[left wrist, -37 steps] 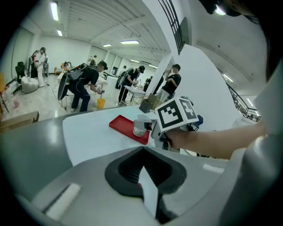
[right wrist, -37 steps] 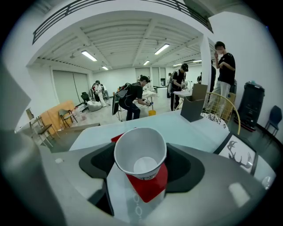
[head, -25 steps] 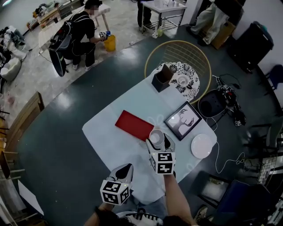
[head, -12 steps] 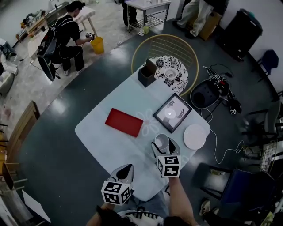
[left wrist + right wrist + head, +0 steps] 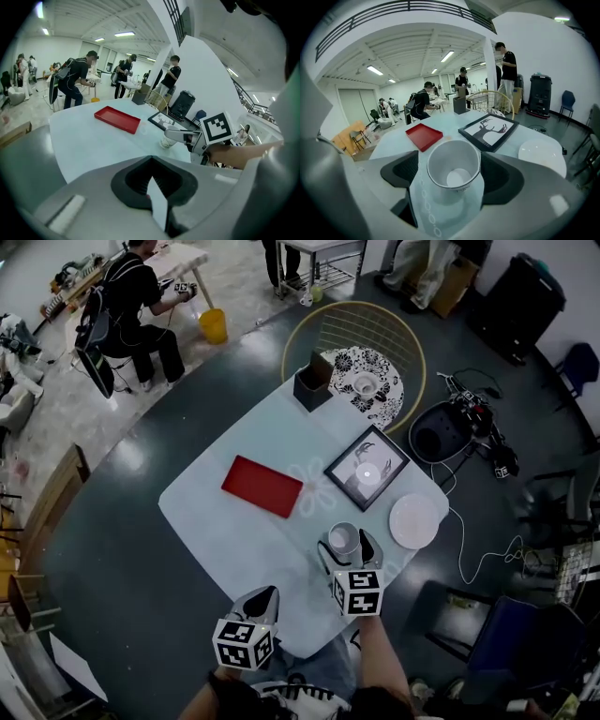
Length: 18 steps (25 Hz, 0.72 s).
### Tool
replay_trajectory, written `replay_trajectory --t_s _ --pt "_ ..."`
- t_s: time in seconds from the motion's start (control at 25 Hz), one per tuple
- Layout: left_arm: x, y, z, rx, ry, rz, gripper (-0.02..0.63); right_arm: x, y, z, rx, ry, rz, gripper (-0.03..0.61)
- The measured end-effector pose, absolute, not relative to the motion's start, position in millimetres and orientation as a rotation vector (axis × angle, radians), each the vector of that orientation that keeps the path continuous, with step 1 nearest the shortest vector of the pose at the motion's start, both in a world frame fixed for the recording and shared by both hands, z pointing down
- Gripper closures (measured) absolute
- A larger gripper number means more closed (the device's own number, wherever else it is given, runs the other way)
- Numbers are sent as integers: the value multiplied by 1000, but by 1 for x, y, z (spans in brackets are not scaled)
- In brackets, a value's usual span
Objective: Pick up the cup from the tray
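**Cup off the tray, grip coming loose**

The paper cup (image 5: 453,166) stands upright on the pale worktop (image 5: 220,531), well apart from the red tray (image 5: 262,487) and near the white plate (image 5: 413,520) and the picture frame (image 5: 367,468). The right gripper (image 5: 346,554) brackets it: its jaws have just been opening and now stand spread, the cup between them but apparently no longer pinched. The left gripper (image 5: 261,599) hangs near the worktop's edge, jaws pressed together on nothing.

This looks like the release. Next, the right gripper should draw straight back without clipping the cup.
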<state>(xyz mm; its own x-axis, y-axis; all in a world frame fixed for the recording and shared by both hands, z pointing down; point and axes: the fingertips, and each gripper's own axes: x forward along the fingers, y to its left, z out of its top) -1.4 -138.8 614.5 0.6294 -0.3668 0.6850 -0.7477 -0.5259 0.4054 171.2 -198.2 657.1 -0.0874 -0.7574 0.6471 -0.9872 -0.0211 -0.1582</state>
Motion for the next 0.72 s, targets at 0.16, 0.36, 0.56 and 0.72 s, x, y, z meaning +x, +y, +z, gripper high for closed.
replay_trajectory --t_s 0.16,0.36,0.56,0.72 --pt "3 -137 605 2171 -873 670 614 167 -193 635 1813 -1966 841 149" --pt "3 -143 584 2226 -889 624 614 171 -183 588 1904 -2012 762 161" --pt "-4 -143 565 2276 -891 576 614 161 -170 547 1973 -2036 683 205" --pt "-9 -140 549 2319 -895 521 614 154 -154 525 2040 -1996 610 357"
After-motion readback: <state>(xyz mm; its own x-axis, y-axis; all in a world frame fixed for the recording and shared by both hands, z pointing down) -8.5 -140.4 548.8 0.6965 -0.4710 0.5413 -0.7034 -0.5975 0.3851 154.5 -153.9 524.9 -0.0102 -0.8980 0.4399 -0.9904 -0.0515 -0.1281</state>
